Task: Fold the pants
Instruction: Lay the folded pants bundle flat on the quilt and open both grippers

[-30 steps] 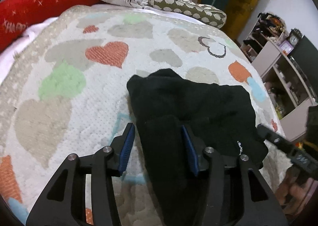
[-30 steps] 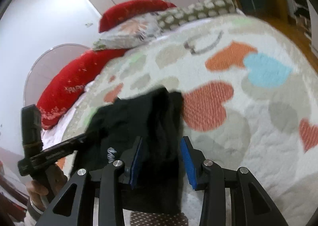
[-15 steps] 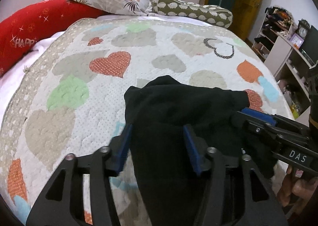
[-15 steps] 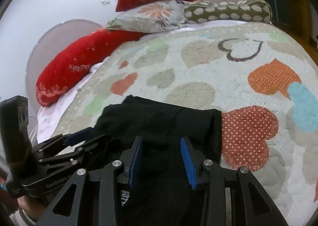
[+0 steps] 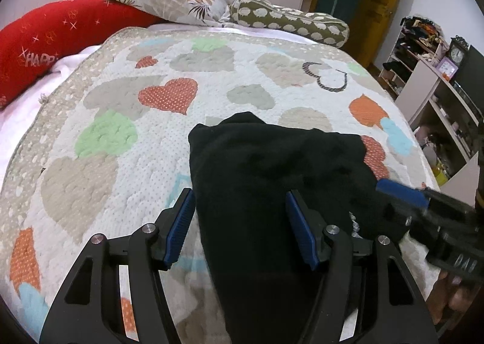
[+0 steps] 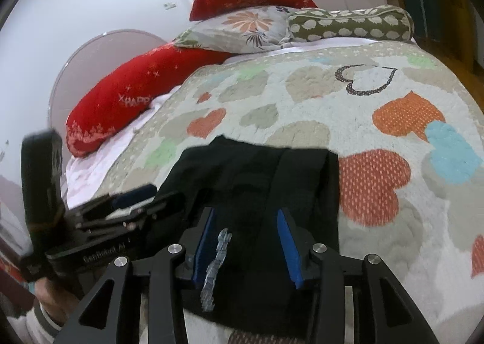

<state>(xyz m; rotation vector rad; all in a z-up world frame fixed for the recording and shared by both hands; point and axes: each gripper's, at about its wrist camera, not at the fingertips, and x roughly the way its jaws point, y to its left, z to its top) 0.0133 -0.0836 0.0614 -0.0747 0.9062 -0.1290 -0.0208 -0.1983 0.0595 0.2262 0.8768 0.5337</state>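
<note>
Pants (image 5: 272, 180) are lying bunched at lower centre of the quilt (image 5: 127, 168), and the left gripper (image 5: 240, 226) is letting go, jaws just widening clear of the cloth; the right gripper (image 6: 248, 241) is straddling the fabric, grip unclear. Fold looks nearly placed.

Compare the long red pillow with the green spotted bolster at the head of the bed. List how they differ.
The red pillow is plain red with white sparkles and lettering; the green bolster is olive with pale blobs all over. The red pillow runs down one side of the quilt; the green bolster lies across the far end. The red pillow looks bulkier, the green bolster slimmer. Both are long, rounded cushions.
</note>
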